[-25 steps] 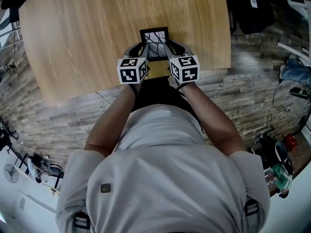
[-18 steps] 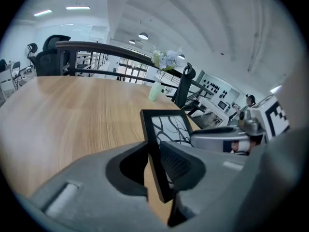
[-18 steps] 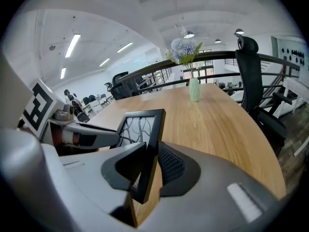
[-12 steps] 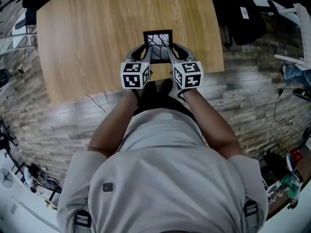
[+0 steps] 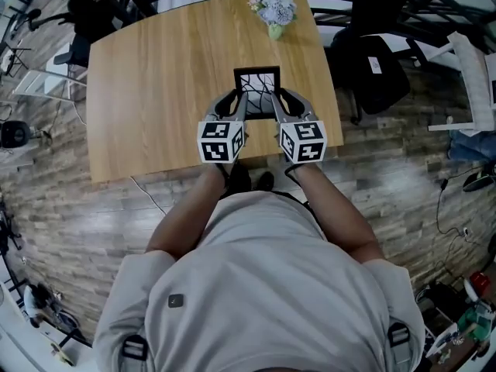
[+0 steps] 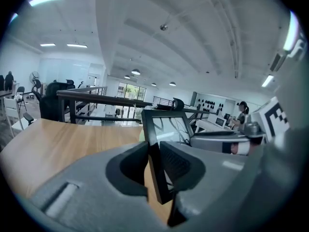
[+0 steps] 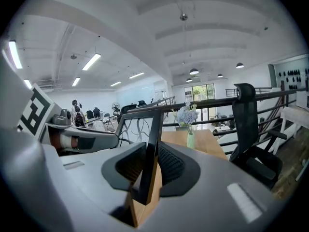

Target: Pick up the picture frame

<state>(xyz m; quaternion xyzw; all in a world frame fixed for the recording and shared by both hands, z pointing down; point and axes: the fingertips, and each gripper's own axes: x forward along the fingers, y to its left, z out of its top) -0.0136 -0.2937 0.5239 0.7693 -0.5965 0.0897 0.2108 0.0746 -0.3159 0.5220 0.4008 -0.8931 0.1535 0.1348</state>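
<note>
The wooden worktop (image 5: 155, 91) fills the upper half of the head view. A black office chair (image 5: 372, 60) stands off its right edge. The person stands at its near edge with both arms stretched over it.

The picture frame (image 5: 256, 84) is black-rimmed, with a pale pane crossed by dark branching lines. It stands upright over the near part of the worktop, and both gripper views set it against the room with the wood below. From that it looks lifted clear of the worktop, though no view shows the gap plainly.

The left tongs (image 6: 154, 166) pinch the frame's left side rail low down, a ribbed pad on each face. The right tongs (image 7: 152, 166) pinch the right side rail the same way. A small vase of flowers (image 5: 276, 10) sits at the worktop's far edge, well apart from the frame.

The step in hand is the lift. It should go well if both hands rise together and level above the worktop. Neither should spread outward or twist, as either could rack the thin rim or let it slip. The pinch belongs on the rail, not the pane.
</note>
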